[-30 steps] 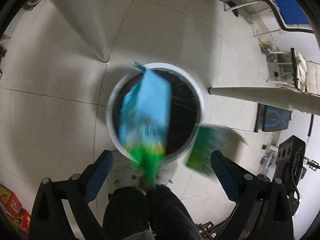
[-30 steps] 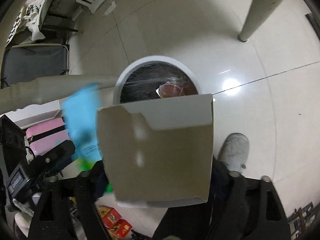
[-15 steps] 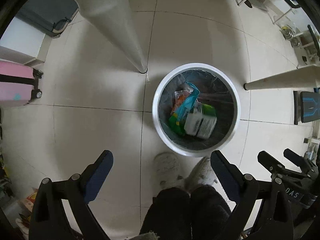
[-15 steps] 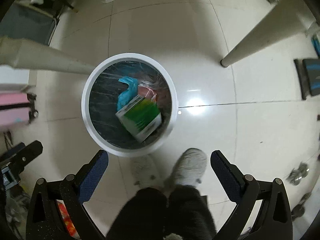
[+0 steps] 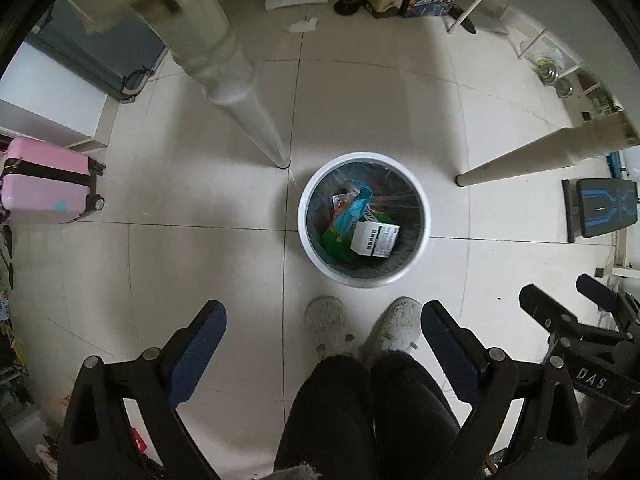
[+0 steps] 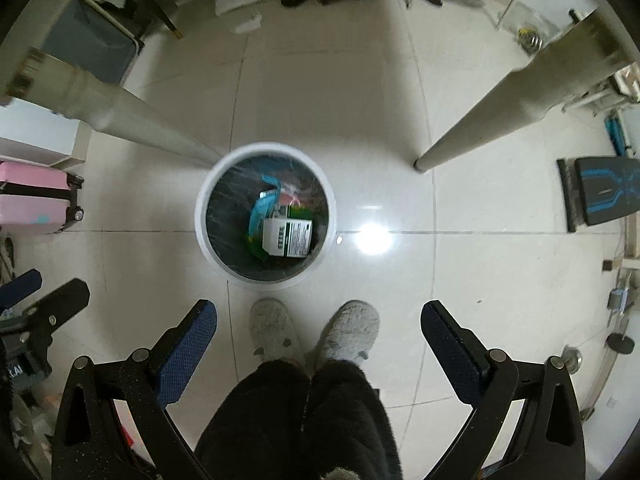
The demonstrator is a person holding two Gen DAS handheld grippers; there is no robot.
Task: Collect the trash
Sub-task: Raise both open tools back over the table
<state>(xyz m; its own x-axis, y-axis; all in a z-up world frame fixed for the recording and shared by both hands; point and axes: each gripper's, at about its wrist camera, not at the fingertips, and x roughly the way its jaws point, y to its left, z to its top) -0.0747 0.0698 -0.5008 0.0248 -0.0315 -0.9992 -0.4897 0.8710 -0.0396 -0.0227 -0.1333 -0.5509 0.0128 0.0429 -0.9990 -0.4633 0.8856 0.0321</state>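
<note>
The floor is pale tile, with two table legs standing on it. A white bin sits between the legs, just in front of two grey slippers. Inside the bin lie a white box and a blue wrapper. The left gripper and the right gripper hang high above, jaws wide apart, holding nothing.
</note>
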